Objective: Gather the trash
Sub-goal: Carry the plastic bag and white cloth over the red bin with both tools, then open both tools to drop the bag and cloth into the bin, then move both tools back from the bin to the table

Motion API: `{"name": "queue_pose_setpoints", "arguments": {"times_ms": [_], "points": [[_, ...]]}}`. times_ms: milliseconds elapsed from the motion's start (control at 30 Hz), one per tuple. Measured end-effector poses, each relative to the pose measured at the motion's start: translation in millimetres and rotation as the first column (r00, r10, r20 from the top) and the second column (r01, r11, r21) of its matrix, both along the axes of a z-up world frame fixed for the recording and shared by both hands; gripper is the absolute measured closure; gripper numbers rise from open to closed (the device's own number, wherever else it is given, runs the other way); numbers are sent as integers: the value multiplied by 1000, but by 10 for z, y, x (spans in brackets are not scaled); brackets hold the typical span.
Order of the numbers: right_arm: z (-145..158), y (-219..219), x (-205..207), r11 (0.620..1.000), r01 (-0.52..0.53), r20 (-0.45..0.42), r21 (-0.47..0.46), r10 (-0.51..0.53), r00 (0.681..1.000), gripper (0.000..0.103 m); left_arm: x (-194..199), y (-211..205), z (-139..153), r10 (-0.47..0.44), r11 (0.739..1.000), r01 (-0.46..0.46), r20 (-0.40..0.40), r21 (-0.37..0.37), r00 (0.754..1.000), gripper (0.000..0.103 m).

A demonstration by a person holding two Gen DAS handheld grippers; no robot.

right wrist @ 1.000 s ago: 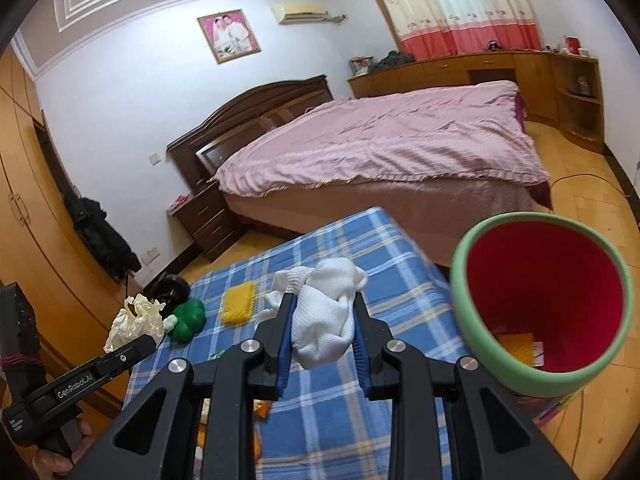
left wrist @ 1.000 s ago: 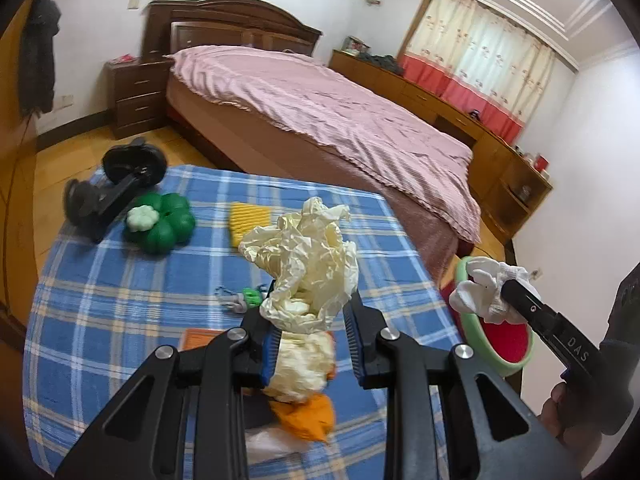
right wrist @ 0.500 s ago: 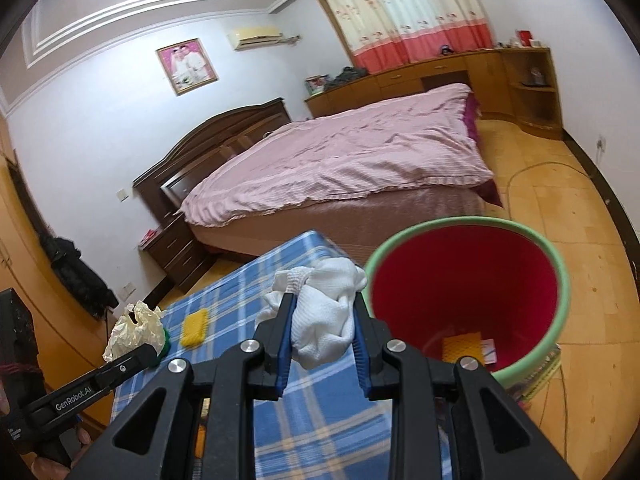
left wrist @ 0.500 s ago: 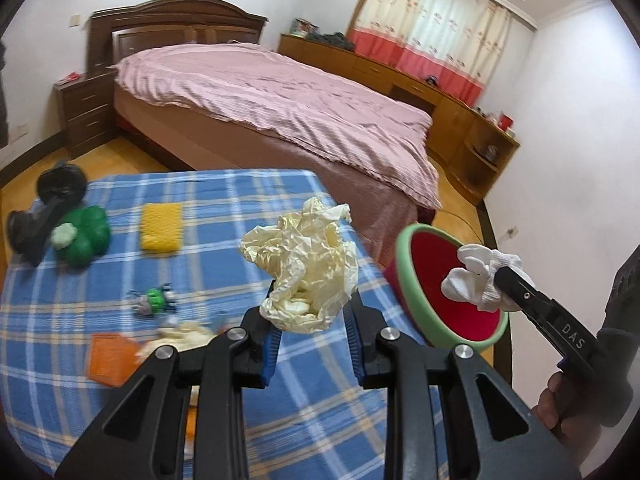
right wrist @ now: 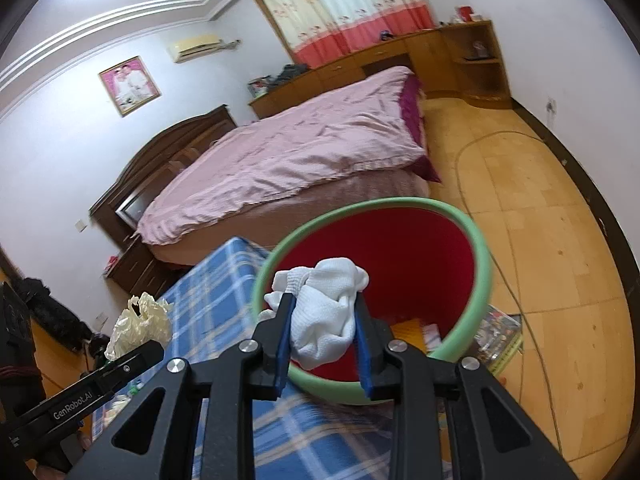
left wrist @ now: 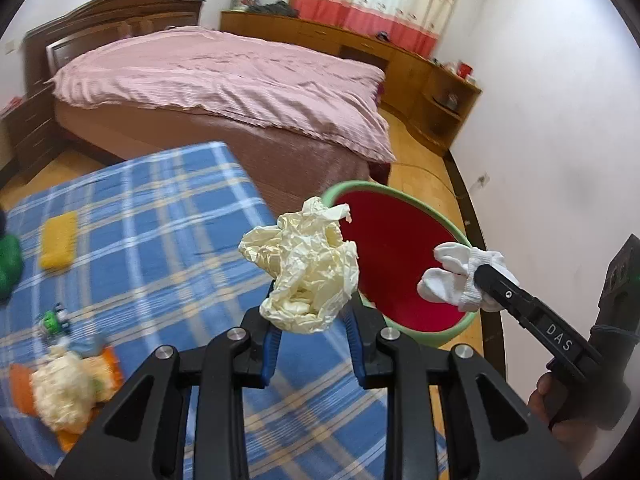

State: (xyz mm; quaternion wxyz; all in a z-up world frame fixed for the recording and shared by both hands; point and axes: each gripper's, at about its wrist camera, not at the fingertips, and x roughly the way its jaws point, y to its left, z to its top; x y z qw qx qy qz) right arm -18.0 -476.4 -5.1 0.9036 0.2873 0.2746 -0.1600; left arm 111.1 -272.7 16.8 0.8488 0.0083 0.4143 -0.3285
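My left gripper (left wrist: pixel 310 322) is shut on a crumpled cream paper wad (left wrist: pixel 304 264) and holds it in the air near the table's right edge, just left of a red bin with a green rim (left wrist: pixel 400 256). My right gripper (right wrist: pixel 322 332) is shut on a white cloth wad (right wrist: pixel 324 312) and holds it over the bin's open mouth (right wrist: pixel 400 256). The right gripper and its cloth also show in the left wrist view (left wrist: pixel 460 276), over the bin's near rim. The paper wad shows at the left of the right wrist view (right wrist: pixel 140 324).
A blue plaid table (left wrist: pixel 160 240) carries a yellow sponge (left wrist: pixel 60 240), a small green toy (left wrist: pixel 52 320), and a pale wad on orange pieces (left wrist: pixel 64 392). A pink bed (left wrist: pixel 224 80) stands behind. Yellow scraps lie in the bin (right wrist: pixel 408 330). Magazines (right wrist: pixel 500 336) lie on the floor.
Both grippers have swung right toward the bin with their loads. The right gripper's cloth is now over the bin's mouth, and the left gripper's paper has come up beside the rim.
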Motion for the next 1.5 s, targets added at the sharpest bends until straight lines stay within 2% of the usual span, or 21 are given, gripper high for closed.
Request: {"name": "queue_pose_setpoints", "arguments": {"times_ms": [200, 367, 500, 600, 767, 833, 1200, 1500], "points": [[-169, -244, -56, 998, 57, -38, 21, -56, 998, 72, 28, -390, -156, -72, 997, 72, -30, 19, 997, 74], [-281, -374, -68, 996, 86, -63, 32, -84, 995, 69, 37, -632, -259, -116, 993, 117, -19, 34, 993, 74], [-345, -444, -90, 994, 99, -71, 40, -96, 993, 68, 49, -752, -314, -133, 990, 134, -25, 39, 991, 61], [-375, -476, -92, 994, 101, -76, 43, -98, 992, 65, 45, -771, -323, -144, 989, 144, -20, 31, 989, 57], [-396, -495, -79, 993, 99, -70, 58, -95, 993, 62, 29, -765, -299, -133, 990, 133, 7, 39, 991, 56], [-384, -474, -71, 994, 93, -64, 57, -89, 994, 58, 35, -731, -287, -122, 992, 122, 2, 34, 992, 56], [-240, -282, -89, 998, 52, -30, 44, -51, 998, 57, 60, -390, -229, -33, 999, 33, -3, 25, 999, 56], [-129, -4, -84, 999, -6, -1, 38, 6, 1000, 54, -5, 111, -139, 60, 998, -60, 7, 17, 998, 56]]}}
